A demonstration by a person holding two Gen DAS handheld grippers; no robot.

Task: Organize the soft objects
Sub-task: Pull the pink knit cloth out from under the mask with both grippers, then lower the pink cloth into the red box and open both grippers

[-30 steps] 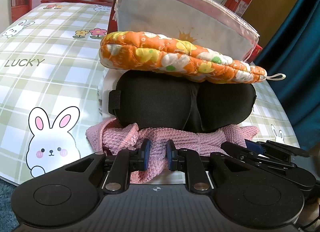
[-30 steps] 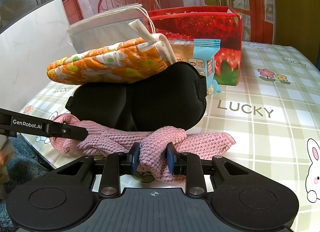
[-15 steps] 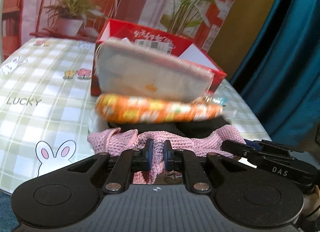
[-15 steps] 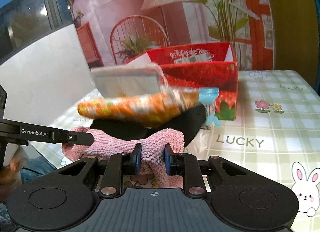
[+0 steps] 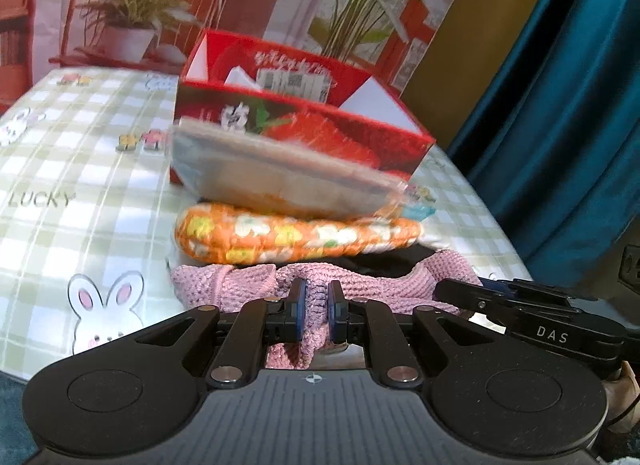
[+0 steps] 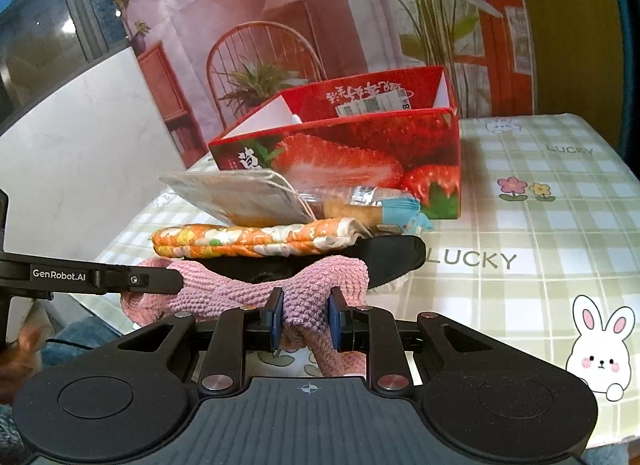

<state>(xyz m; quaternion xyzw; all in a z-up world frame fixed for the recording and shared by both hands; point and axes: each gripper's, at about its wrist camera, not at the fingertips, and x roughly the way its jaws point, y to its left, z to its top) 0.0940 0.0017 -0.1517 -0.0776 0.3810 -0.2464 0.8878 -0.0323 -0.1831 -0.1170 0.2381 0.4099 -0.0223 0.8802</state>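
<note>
A pink knitted cloth (image 5: 248,289) (image 6: 320,277) carries a stack of soft things. On it lies a black eye mask (image 6: 392,255) (image 5: 384,261), then an orange flowered quilted pad (image 5: 296,239) (image 6: 248,241), then a pale flat pouch (image 5: 276,173) (image 6: 244,195) on top. My left gripper (image 5: 316,307) is shut on a fold at one edge of the pink cloth. My right gripper (image 6: 306,319) is shut on a bunched fold at another edge. Each gripper shows in the other's view at the side. The cloth and its stack hang lifted above the table.
An open red strawberry-printed box (image 5: 304,121) (image 6: 360,145) stands behind the stack on the green checked tablecloth (image 5: 60,169) (image 6: 560,233). A blue-ended snack packet (image 6: 384,205) lies by the box. A teal curtain (image 5: 560,105) hangs at the right.
Both grippers have risen with the pink cloth, lifting the whole stack off the table. The eye mask is now mostly hidden behind the cloth, and the red box has come into view.
</note>
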